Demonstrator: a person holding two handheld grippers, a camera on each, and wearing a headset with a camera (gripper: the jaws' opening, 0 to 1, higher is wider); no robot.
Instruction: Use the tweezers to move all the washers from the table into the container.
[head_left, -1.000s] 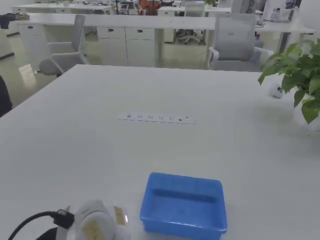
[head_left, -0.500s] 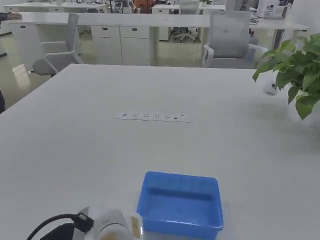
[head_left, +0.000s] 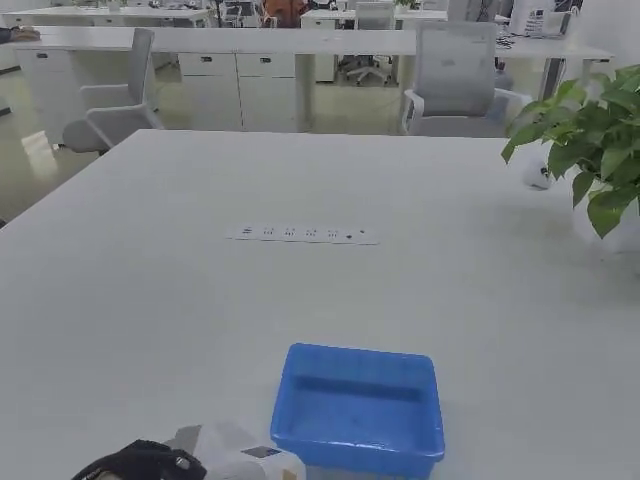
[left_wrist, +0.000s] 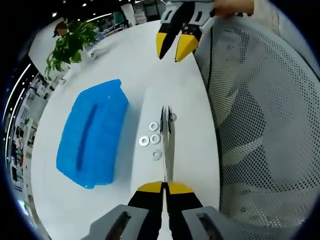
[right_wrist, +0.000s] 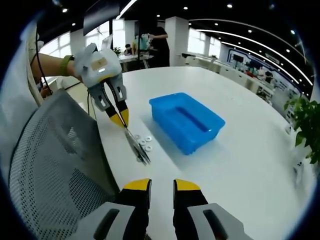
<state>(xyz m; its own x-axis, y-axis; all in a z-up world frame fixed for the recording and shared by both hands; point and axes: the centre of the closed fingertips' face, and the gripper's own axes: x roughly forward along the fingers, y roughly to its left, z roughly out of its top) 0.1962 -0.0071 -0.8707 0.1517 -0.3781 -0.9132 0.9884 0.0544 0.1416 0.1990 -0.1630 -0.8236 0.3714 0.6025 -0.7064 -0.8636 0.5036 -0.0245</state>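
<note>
Tweezers (left_wrist: 165, 145) at washers (left_wrist: 144, 141) beside container (left_wrist: 112, 125)

Left gripper (left_wrist: 164, 187) clamped on tweezers, tips among 5 loose washers on white table (left_wrist: 135, 60), just beside blue container. Right gripper (right_wrist: 161, 186) holds nothing, jaws narrowly apart, over table edge by mesh chair (right_wrist: 50, 165)

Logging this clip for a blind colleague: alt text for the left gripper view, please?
The left gripper, jaws shut on tweezers, holds their tips among a cluster of washers on the white table. A blue container sits left of the washers; the right gripper hovers open beyond, a mesh chair at right.
</note>
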